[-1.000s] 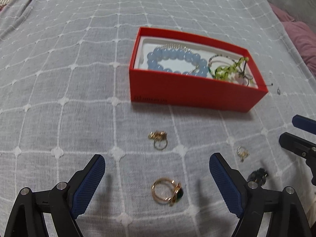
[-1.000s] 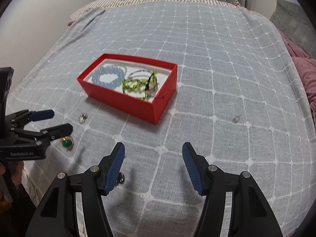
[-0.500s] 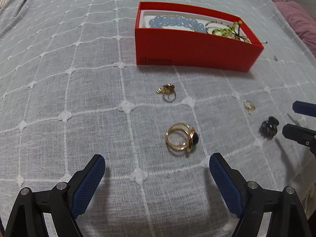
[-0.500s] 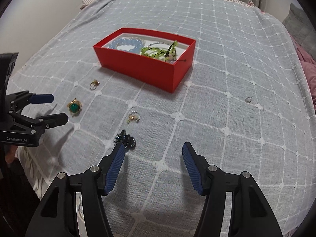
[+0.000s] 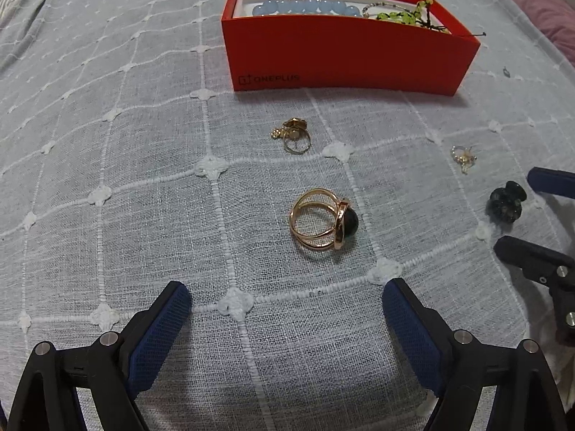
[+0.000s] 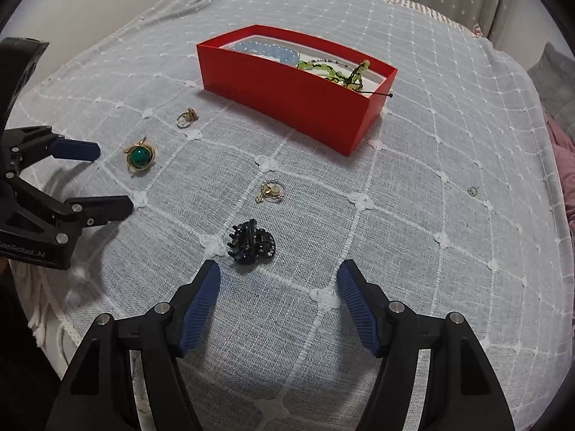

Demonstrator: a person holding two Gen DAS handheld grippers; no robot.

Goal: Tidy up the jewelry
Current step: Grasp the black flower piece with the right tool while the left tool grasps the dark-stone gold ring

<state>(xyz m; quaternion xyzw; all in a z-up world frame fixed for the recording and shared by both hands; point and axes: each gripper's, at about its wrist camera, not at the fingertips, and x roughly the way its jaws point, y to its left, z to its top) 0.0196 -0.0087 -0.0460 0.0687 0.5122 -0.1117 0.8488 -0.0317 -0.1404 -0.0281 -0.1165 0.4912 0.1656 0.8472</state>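
Gold ring [image 5: 323,224] with a green stone lies on the bed [image 5: 107,179], just beyond the left gripper [image 5: 285,305], fingers spread and empty. Right gripper [image 6: 278,289], likewise spread, faces a black hair claw [image 6: 251,242]; a red box [image 5: 345,55] of bracelets sits farther off.

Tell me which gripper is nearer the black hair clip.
Right. The right gripper sits open just short of the hair clip, which lies slightly left of its centerline. The left gripper is open and lined up on the green-stone ring, with the clip off to its right.
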